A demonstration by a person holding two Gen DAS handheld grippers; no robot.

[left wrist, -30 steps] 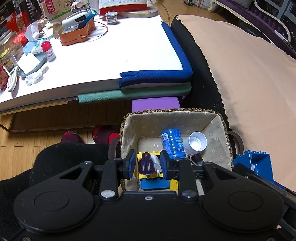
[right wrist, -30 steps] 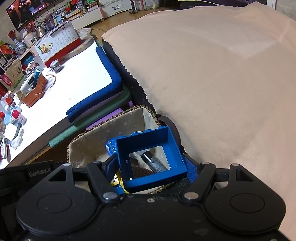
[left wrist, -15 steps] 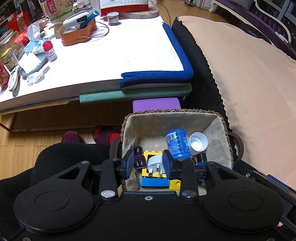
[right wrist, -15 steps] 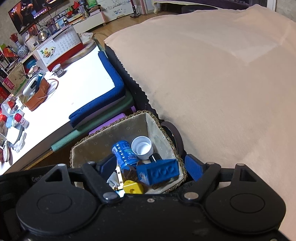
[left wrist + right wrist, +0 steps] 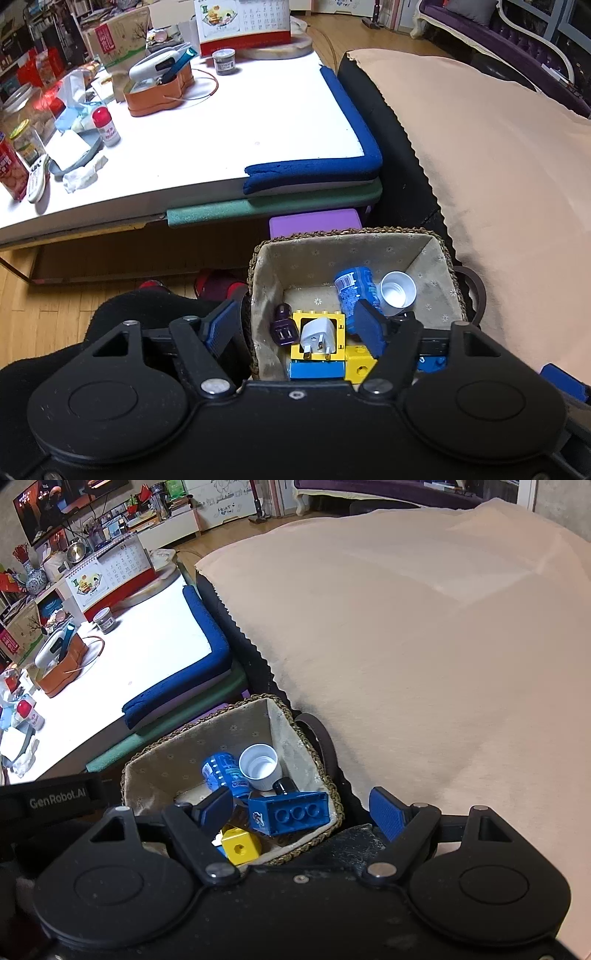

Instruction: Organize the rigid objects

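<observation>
A lined wicker basket (image 5: 439, 243) (image 5: 147, 764) stands on the floor between the low table and the beige mattress. In it lie a purple USB charger (image 5: 283, 329), a white plug adapter (image 5: 318, 333) inside a yellow frame brick (image 5: 318, 316), a blue can (image 5: 352, 290) (image 5: 221, 768), a white cup (image 5: 398, 290) (image 5: 258, 766), a yellow block (image 5: 240, 845) and a blue brick (image 5: 291, 812). My left gripper (image 5: 295, 332) is open and empty above the basket's near edge. My right gripper (image 5: 301, 808) is open and empty above the blue brick.
A white low table (image 5: 221, 133) with blue edge padding (image 5: 314, 171) holds an orange case (image 5: 159, 94), a small bottle (image 5: 105, 127), a jar and a calendar. A purple box (image 5: 314, 223) sits behind the basket. A beige mattress (image 5: 424, 657) lies to the right.
My left gripper let go of the purple charger, which now lies in the basket. My right gripper let go of the blue brick, which dropped into the basket. Both grippers opened wide.
</observation>
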